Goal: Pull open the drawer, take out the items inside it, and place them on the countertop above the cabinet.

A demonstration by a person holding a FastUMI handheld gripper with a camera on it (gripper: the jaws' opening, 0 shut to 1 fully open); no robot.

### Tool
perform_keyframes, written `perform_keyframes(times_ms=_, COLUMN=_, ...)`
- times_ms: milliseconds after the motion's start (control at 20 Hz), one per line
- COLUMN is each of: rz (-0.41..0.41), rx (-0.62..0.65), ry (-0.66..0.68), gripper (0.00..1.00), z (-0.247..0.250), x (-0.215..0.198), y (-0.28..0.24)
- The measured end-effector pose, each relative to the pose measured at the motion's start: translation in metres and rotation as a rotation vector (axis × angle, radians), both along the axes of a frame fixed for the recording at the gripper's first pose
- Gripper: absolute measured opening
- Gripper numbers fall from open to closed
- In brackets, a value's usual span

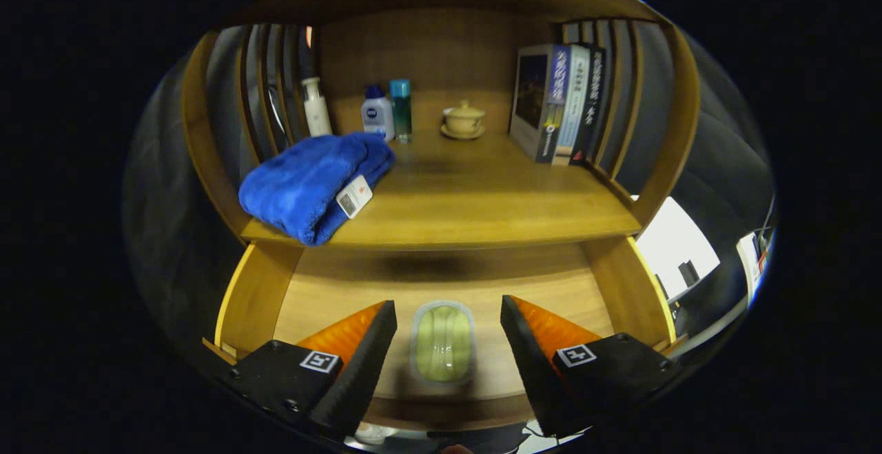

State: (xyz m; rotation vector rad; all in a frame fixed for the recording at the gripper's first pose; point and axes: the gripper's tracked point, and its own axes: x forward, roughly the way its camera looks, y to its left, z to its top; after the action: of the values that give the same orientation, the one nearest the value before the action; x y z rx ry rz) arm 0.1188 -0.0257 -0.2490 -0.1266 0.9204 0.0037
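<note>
The wooden drawer (275, 302) stands pulled open below the countertop (482, 199). On its floor lies a small clear box with green contents (443, 342). My gripper (448, 316) hangs open over the drawer, and the box lies between the two fingers, with a gap on each side. A folded blue towel with a white tag (310, 182) rests on the countertop's front left corner, overhanging the edge a little.
At the back of the countertop stand a white bottle (317, 106), a white bottle with a blue cap (377, 113), a teal bottle (401, 109) and a lidded cup on a saucer (463, 120). Several upright books (561, 102) fill the back right. Slatted side walls enclose the shelf.
</note>
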Motion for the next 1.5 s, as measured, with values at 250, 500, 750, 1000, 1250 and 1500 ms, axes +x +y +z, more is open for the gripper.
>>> perform_keyframes(times_ms=250, rz=0.024, rx=-0.056, ry=0.242, gripper=0.98, z=-0.051, x=-0.006, y=-0.003)
perform_keyframes(times_ms=500, rz=0.008, rx=-0.092, ry=0.374, gripper=0.97, z=-0.089, x=-0.004, y=-0.012)
perform_keyframes(times_ms=750, rz=0.008, rx=-0.052, ry=0.436, gripper=0.72, z=-0.097, x=-0.01, y=-0.005)
perform_keyframes(times_ms=1000, rz=0.036, rx=-0.066, ry=0.439, gripper=0.29, z=-0.082, x=-0.021, y=-0.006)
perform_keyframes(times_ms=1250, rz=0.055, rx=-0.036, ry=0.357, gripper=0.23, z=-0.031, x=-0.026, y=-0.006)
perform_keyframes(times_ms=1500, rz=0.061, rx=-0.02, ry=0.302, gripper=0.23, z=0.029, x=-0.027, y=-0.009)
